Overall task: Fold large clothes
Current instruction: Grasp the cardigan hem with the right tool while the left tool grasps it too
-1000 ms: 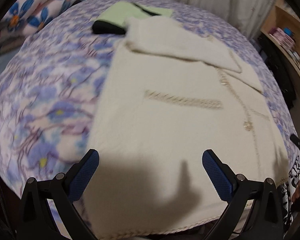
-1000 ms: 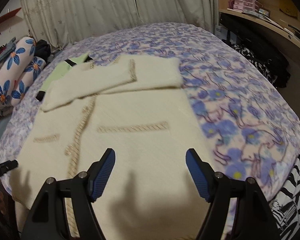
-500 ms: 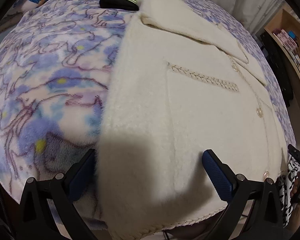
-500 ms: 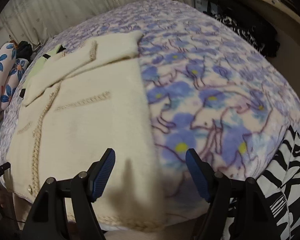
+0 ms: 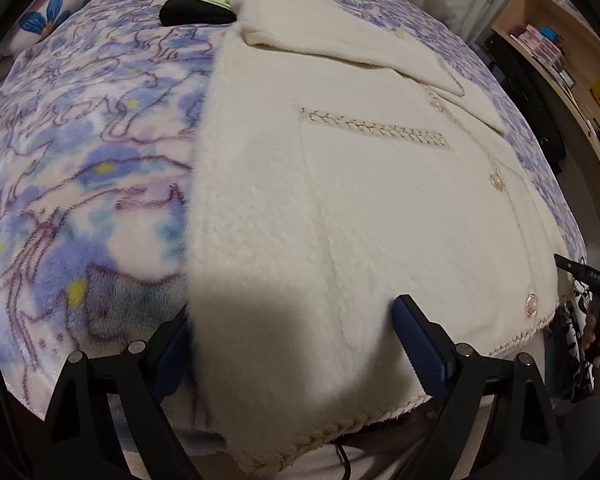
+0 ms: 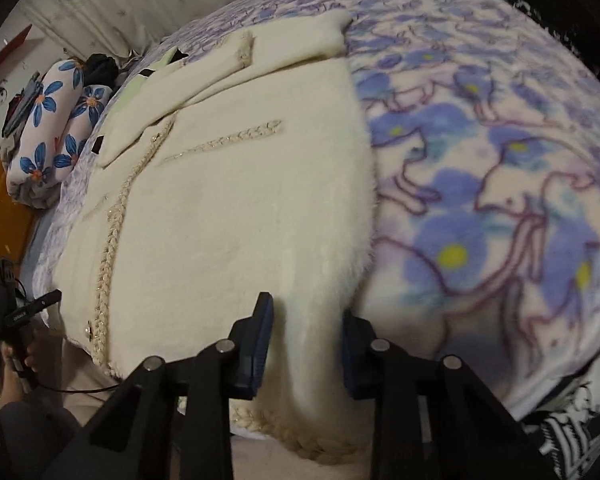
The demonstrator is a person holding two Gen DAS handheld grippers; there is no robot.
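- Cardigan (image 5: 364,208), left wrist view: cream, lies flat on the flowered blanket (image 5: 80,160), sleeves folded across the chest, hem at the near bed edge. The left gripper (image 5: 292,336) is spread wide, its fingers straddling the hem corner, one at the side edge.
- Right wrist view: the right gripper (image 6: 306,340) is narrowed around a raised ridge of the cardigan's (image 6: 236,208) hem corner; firm pinching cannot be confirmed.

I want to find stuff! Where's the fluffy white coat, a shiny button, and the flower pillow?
fluffy white coat (image 5: 360,208), left wrist view, middle of its front.
shiny button (image 5: 532,305), left wrist view, the button's face near the hem.
flower pillow (image 6: 46,120), right wrist view, its side.
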